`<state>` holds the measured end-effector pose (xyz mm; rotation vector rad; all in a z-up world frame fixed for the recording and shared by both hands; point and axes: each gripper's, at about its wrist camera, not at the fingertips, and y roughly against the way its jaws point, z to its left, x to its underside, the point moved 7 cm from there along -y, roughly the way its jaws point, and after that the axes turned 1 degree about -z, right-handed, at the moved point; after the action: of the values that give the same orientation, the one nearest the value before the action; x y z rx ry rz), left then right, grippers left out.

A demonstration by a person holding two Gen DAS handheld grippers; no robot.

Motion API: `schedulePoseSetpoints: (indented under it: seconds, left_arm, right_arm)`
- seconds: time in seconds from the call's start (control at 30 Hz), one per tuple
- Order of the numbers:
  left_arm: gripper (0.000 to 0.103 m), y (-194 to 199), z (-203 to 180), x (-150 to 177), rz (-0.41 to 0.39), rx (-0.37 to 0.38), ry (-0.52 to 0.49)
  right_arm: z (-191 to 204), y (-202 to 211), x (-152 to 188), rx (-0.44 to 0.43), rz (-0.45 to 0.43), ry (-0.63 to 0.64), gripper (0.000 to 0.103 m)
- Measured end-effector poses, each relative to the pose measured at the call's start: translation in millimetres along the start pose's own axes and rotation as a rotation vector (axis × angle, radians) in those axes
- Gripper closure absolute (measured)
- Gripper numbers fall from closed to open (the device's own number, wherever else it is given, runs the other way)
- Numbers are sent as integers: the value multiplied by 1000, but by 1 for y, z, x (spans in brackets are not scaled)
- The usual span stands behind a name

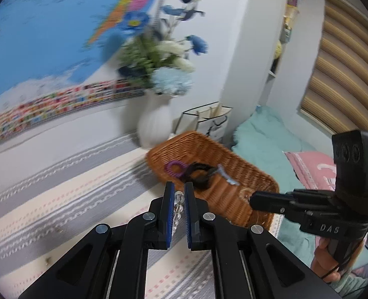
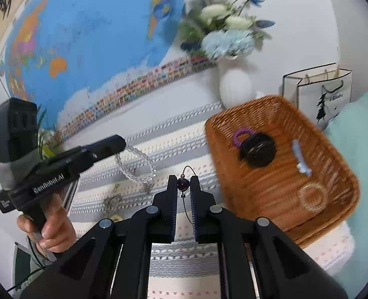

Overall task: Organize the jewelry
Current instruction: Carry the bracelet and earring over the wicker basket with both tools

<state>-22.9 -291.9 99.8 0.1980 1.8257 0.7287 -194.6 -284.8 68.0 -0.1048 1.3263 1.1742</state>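
Observation:
In the left wrist view my left gripper [image 1: 179, 191] is shut on a clear bead bracelet [image 1: 179, 200], just short of the wicker basket [image 1: 236, 155]. The right wrist view shows that bracelet [image 2: 137, 165] hanging as a loop from the left gripper [image 2: 122, 145] above the striped cloth. My right gripper [image 2: 183, 182] is shut on a thin wire bangle with a dark purple bead [image 2: 183, 185], left of the basket [image 2: 266, 189]. In the basket lie a purple coil tie [image 2: 239, 135], a black scrunchie [image 2: 257, 149], a pale blue clip [image 2: 300, 159] and a clear ring [image 2: 312, 196].
A white vase of blue and white flowers [image 2: 233, 84] stands behind the basket, near a world map on the wall. A small chain with a pendant [image 2: 112, 206] lies on the striped cloth [image 2: 174, 139]. Paper bags [image 2: 323, 89] and a teal bed [image 1: 263, 134] are beyond the table's right end.

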Motion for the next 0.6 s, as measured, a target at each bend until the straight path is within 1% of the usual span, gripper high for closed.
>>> schedulePoseSetpoints:
  seconds: [0.13, 0.23, 0.33, 0.43, 0.6]
  left_arm:
    - [96, -23, -36, -15, 11, 29, -36]
    - [96, -42, -59, -24, 22, 36, -71]
    - [96, -67, -81, -27, 52, 56, -88]
    - [96, -92, -97, -23, 91, 68, -104]
    - [96, -118, -106, -14, 136, 63, -110]
  right_arm:
    - [-25, 21, -14, 27, -41, -1, 91]
    - [-44, 30, -20, 51, -53, 1, 91]
    - [-61, 30, -20, 67, -44, -12, 91]
    - [-80, 27, -18, 74, -28, -33, 91]
    - [-105, 16, -12, 78, 2, -65, 91]
